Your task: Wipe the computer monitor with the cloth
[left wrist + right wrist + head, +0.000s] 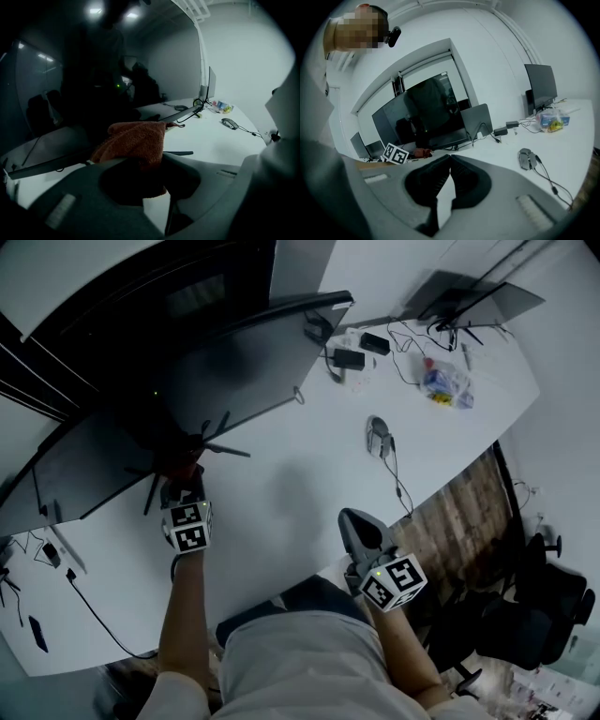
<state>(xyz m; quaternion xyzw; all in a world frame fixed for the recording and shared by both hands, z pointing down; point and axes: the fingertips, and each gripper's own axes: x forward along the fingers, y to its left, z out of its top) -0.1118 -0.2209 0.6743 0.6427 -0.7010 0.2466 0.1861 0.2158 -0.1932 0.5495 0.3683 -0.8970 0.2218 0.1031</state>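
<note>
The big curved dark monitor [178,381] stands on the white desk [291,493], seen also in the left gripper view as the monitor [89,79] and in the right gripper view as the monitor [431,110]. A rust-coloured cloth [133,140] is bunched in my left gripper [143,161], which is shut on it. In the head view the left gripper [181,474] holds the cloth [178,463] low by the screen's bottom edge and stand. My right gripper [349,517] hangs over the desk's near edge, its jaws shut and empty [450,158].
A mouse [378,435] with its cable lies mid-desk. Power bricks [349,359], loose wires and a clear bag [445,385] sit at the far end by a second monitor [478,301]. The stand's thin legs [220,444] spread by the left gripper. Office chairs [525,606] stand at right.
</note>
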